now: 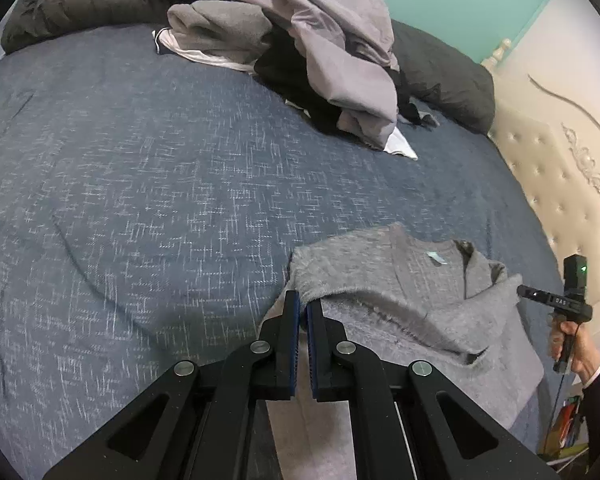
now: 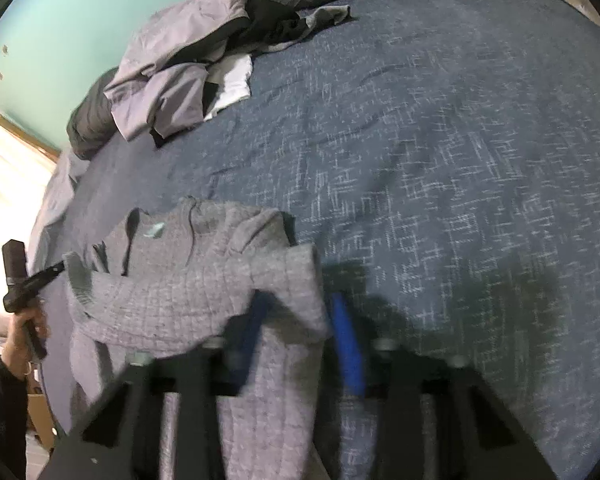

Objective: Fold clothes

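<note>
The grey sweater (image 1: 412,304) lies partly folded at the near edge of the bed (image 1: 140,180), well apart from the heap of unfolded clothes (image 1: 324,52) by the pillows. We find the left gripper (image 1: 303,308) with its fingers nearly together at a fuzzy fold edge (whether cloth is pinched we cannot tell), and the right gripper (image 2: 300,320) narrow, a flap of the knit draped between its blue pads (image 2: 346,340). We judge the garment soft, light and limp, best taken at hems or fold corners.
</note>
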Action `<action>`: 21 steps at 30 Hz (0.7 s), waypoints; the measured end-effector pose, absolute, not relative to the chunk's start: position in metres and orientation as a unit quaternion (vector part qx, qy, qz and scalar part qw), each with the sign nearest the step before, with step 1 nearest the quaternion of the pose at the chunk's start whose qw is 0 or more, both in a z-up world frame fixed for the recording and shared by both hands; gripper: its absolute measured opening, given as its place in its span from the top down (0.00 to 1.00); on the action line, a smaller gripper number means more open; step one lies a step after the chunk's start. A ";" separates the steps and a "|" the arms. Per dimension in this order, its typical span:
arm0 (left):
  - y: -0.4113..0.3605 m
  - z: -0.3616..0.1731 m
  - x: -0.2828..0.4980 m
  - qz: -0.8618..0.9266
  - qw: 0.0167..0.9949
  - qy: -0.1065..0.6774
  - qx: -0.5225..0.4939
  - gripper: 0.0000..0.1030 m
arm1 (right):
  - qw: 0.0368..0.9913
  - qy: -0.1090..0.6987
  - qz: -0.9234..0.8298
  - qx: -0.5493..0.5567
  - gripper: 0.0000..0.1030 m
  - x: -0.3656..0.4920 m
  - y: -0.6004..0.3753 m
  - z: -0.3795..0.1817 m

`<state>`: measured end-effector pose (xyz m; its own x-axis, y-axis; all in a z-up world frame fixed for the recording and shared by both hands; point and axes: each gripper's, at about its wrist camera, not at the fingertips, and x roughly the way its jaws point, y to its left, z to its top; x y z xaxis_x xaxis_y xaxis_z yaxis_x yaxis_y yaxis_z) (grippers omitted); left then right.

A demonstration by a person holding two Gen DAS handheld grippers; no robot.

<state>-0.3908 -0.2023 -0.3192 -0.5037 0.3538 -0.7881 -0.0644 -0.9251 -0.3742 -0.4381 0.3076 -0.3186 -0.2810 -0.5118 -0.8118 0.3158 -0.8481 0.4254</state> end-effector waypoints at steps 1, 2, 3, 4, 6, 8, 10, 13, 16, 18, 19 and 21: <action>-0.202 -0.321 -0.393 0.853 0.122 -0.148 -0.485 0.96 | 0.260 -0.086 -0.795 0.541 0.89 -0.440 0.306 -0.319; -0.202 -0.323 -0.395 0.853 0.121 -0.147 -0.486 0.96 | 0.261 -0.083 -0.794 0.543 0.94 -0.442 0.304 -0.319; -0.202 -0.324 -0.397 0.853 0.120 -0.147 -0.486 0.96 | 0.265 -0.081 -0.792 0.543 0.94 -0.444 0.302 -0.317; -0.202 -0.326 -0.399 0.853 0.118 -0.146 -0.487 0.96 | 0.270 -0.081 -0.791 0.543 0.94 -0.445 0.300 -0.315; -0.203 -0.330 -0.402 0.852 0.116 -0.148 -0.488 0.96 | 0.276 -0.089 -0.790 0.541 0.95 -0.449 0.300 -0.311; -0.204 -0.333 -0.405 0.852 0.113 -0.151 -0.489 0.96 | 0.276 -0.103 -0.790 0.538 0.95 -0.453 0.301 -0.307; -0.206 -0.334 -0.409 0.852 0.110 -0.155 -0.489 0.96 | 0.275 -0.126 -0.790 0.534 0.95 -0.460 0.304 -0.303; -0.210 -0.336 -0.414 0.850 0.105 -0.163 -0.489 0.96 | 0.268 -0.151 -0.792 0.527 0.95 -0.471 0.307 -0.297; -0.215 -0.340 -0.421 0.845 0.100 -0.181 -0.494 0.96 | 0.255 -0.176 -0.791 0.528 0.95 -0.481 0.306 -0.299; -0.215 -0.344 -0.425 0.837 0.100 -0.192 -0.503 0.96 | 0.245 -0.195 -0.788 0.531 0.95 -0.487 0.306 -0.304; -0.215 -0.345 -0.426 0.836 0.099 -0.194 -0.504 0.96 | 0.242 -0.206 -0.787 0.529 0.95 -0.490 0.306 -0.305; -0.217 -0.342 -0.426 0.837 0.100 -0.200 -0.500 0.94 | 0.240 -0.232 -0.787 0.519 0.94 -0.493 0.308 -0.305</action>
